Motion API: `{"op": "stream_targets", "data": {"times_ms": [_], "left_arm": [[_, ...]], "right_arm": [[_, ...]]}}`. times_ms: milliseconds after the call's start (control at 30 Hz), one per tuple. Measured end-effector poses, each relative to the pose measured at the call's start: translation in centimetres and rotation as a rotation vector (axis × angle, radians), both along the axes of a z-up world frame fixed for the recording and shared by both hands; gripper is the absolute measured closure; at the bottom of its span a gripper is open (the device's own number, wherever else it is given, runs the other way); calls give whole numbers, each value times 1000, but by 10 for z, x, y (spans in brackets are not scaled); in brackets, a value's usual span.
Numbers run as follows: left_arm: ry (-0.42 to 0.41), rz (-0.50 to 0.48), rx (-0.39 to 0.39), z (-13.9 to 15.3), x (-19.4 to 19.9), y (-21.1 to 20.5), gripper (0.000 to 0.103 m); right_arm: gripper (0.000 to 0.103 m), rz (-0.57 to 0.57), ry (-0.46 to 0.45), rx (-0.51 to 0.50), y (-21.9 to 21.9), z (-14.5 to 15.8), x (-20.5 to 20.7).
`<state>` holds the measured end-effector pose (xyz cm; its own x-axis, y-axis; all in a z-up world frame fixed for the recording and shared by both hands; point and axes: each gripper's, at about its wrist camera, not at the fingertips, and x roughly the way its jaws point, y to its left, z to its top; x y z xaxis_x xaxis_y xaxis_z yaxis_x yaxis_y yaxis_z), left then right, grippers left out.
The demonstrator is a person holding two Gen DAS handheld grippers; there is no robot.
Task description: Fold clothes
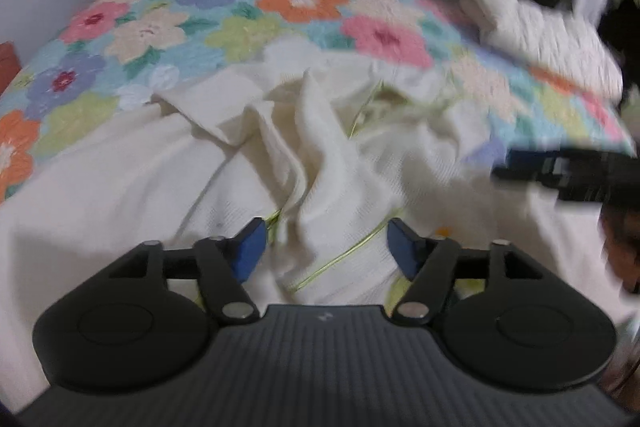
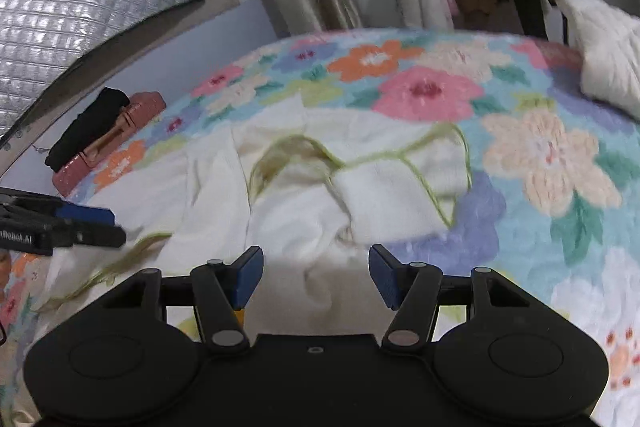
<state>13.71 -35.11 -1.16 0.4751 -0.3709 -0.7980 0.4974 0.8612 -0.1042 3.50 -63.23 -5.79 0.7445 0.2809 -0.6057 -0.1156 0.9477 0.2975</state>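
Bunching is our main risk: with left tongs (image 1: 324, 247) and right tongs (image 2: 316, 277) both spread and holding nothing above the crumpled cream garment (image 2: 320, 187) at mid-frame on the floral bed (image 2: 540, 227), we may pinch several layers together.

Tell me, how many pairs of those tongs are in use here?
2: left tongs open over the crumpled cream garment; right tongs open above it too.

Cream garment (image 1: 316, 147) with thin lime-green piping. Bedspread (image 2: 540, 187) light blue, patterned with pink, orange, lilac, peach flowers. Black tongs (image 2: 316, 275) with blue pads (image 2: 248, 277).
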Motion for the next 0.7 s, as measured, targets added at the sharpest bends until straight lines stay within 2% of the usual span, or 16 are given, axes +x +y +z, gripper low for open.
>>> {"op": "stream_targets", "data": {"times_ms": [33, 167, 200, 267, 400, 433, 467, 533, 567, 600, 700], "left_arm": [[0, -7, 2, -5, 3, 2, 36], [46, -33, -95, -14, 18, 2, 35], [55, -41, -105, -17, 22, -3, 32], [74, -48, -97, -26, 30, -14, 22], [110, -28, -78, -49, 49, -31, 21], [139, -13, -64, -53, 58, -32, 27], [177, 9, -49, -56, 67, -33, 60], [251, 52, -17, -62, 87, -35, 96], [276, 82, -31, -59, 96, -32, 96], [259, 97, -48, -50, 104, -27, 96], [137, 122, -78, -12, 127, -9, 96]], "right_arm": [[39, 4, -16, -10, 0, 0, 2], [39, 23, -54, -41, 1, -1, 8], [39, 25, -54, -48, 1, -3, 9], [39, 32, -73, -46, -2, -11, 8], [39, 36, -30, 9, -13, -34, 21], [39, 49, -17, 31, -16, -38, 26], [39, 50, -11, 39, -16, -40, 29], [39, 65, -10, 40, -14, -44, 36], [39, 77, -11, 34, -13, -46, 37], [39, 89, -14, 23, -12, -47, 39], [39, 90, 3, -2, -11, -53, 43]]}}
